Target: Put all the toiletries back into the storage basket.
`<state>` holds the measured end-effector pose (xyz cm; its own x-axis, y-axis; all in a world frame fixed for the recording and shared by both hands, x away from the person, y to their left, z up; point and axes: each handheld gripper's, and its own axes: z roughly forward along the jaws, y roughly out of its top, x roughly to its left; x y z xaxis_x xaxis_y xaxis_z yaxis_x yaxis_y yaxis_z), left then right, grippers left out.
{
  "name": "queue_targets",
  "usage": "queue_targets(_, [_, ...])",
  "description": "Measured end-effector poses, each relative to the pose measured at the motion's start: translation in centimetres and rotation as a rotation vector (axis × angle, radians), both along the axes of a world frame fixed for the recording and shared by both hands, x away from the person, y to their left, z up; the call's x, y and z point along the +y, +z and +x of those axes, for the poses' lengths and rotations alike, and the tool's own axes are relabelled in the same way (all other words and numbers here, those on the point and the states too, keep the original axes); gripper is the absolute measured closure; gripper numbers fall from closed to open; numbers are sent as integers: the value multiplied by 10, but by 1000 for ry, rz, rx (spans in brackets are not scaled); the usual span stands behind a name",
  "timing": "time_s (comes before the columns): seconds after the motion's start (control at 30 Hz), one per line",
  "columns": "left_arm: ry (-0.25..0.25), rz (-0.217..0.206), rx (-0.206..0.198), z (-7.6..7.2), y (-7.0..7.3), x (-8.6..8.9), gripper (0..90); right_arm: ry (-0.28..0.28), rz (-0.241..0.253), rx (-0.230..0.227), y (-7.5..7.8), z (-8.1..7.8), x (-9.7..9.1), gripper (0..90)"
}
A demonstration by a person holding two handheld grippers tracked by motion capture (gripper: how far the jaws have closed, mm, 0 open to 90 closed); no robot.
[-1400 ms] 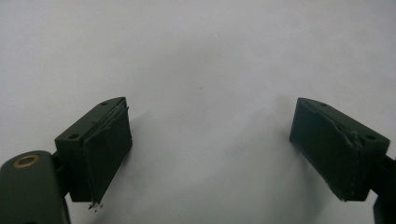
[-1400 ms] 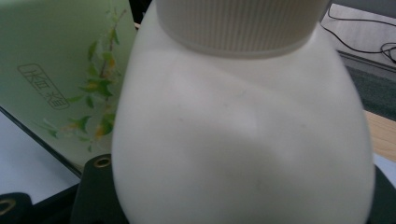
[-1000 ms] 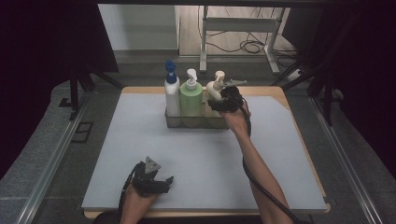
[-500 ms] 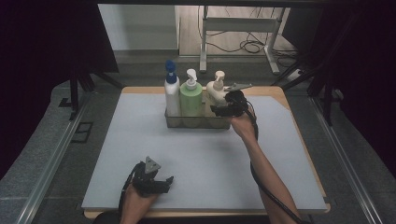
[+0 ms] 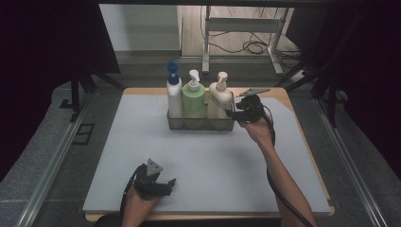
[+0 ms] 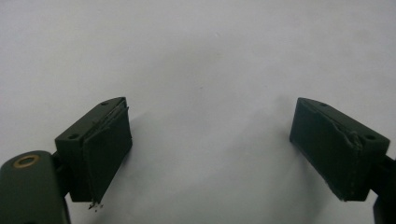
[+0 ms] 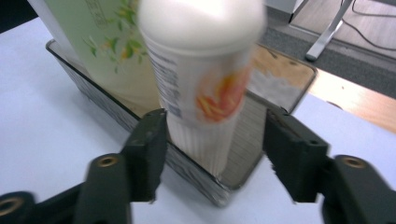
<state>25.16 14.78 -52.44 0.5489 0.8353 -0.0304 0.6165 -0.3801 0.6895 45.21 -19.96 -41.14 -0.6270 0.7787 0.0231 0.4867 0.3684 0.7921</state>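
Three pump bottles are stood in a clear plastic tray point(image 5: 198, 124) at the far middle of the grey mat point(image 5: 208, 161); the cream pump bottle point(image 5: 220, 98) is at the right end; the right gripper point(image 5: 231, 113) is held wide apart just beside it, touching nothing; the left gripper point(image 5: 166, 183) is spread open, low over the near left mat.

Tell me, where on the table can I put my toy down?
Lots of bare mat lies between the bottle tray and the left gripper, and left of the tray too. It's crowded by the tray's right end, where the right gripper is.
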Motion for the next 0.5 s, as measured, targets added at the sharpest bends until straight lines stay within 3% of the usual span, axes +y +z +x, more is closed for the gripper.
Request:
queue_targets(0.27, [-1,4,1,0,0,0,122,-51,14,28,-10,6,-16,815])
queue_targets(0.4, [-1,4,1,0,0,0,123,-63,-21,27,-15,12,-11,897])
queue_targets(0.5, [-1,3,1,0,0,0,123,-66,-19,36,-20,18,-7,900])
